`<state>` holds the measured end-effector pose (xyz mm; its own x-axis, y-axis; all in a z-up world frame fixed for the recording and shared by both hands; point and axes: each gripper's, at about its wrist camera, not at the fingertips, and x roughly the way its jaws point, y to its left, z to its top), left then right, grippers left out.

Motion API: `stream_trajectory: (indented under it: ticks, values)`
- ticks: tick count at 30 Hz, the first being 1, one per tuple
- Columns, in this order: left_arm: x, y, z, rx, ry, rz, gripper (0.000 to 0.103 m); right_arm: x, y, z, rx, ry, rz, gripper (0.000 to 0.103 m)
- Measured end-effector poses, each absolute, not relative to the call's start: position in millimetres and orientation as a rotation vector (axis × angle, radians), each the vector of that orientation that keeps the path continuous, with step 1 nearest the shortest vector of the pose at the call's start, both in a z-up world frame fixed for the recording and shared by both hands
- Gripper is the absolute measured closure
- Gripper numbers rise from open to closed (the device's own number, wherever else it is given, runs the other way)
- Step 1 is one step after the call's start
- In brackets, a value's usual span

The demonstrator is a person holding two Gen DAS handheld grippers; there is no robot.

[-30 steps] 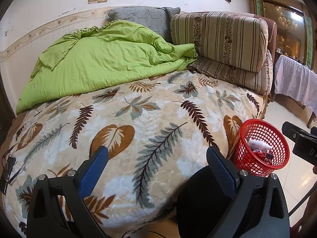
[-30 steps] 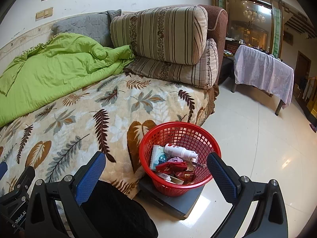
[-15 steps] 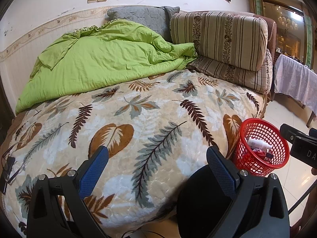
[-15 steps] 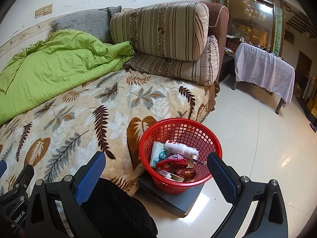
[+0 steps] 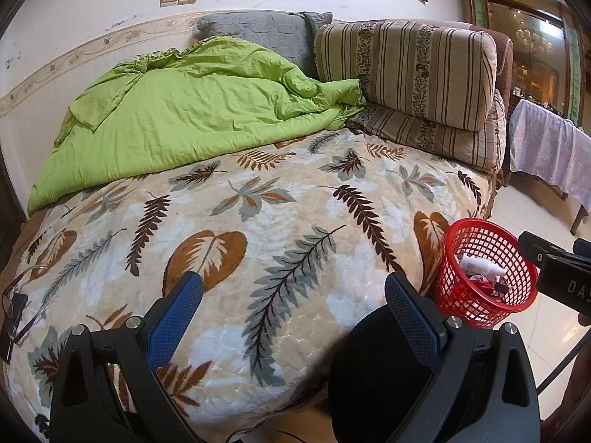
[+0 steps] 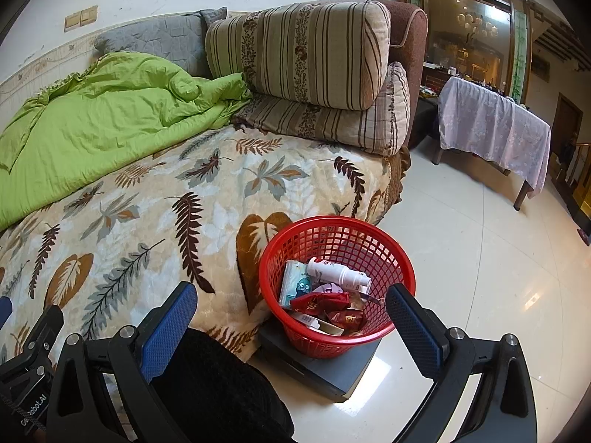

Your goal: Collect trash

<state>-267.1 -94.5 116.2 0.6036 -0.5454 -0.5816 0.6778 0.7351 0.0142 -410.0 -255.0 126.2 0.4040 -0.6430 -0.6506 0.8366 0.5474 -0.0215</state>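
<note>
**Both claws empty and spread beside the bed, trash in the red basket**

The left claw [image 5: 293,308] hangs with its blue-padded fingers wide apart and nothing between them, over the near edge of the bed [image 5: 258,229]. The right claw [image 6: 291,310] is likewise spread and empty, its gap framing the red basket [image 6: 334,343] at the bed's near right corner.

Much is cut off. In the left wrist view the basket [image 5: 480,295] shows only from the side, partly behind the right claw's black body at the frame's right edge, and its contents are a blur of white and red. A dark rounded mass fills the bottom of both views; what it is cannot be told. At the bed's left edge lie eyeglasses [image 5: 18,302] on a dark object, half out of frame.

The right wrist view alone shows into the basket: a white bottle [image 6: 338,273], a tissue pack [image 6: 293,288] and red wrappers [image 6: 325,304], and the dark flat box [image 6: 325,373] the basket stands on. Only the left view shows the whole green quilt [image 5: 192,118] against the wall.

Against the frame a second earlier, both views have shifted only slightly, and the basket's contents lie unchanged.
</note>
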Motion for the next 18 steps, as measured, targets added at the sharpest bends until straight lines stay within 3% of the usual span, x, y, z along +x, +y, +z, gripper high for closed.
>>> stream_trajectory:
  ticks: [18]
  values:
    - [-257, -87, 115, 0.218, 0.616, -0.690, 0.005, -394, -251, 136, 0.266, 0.600, -0.883, 0.000]
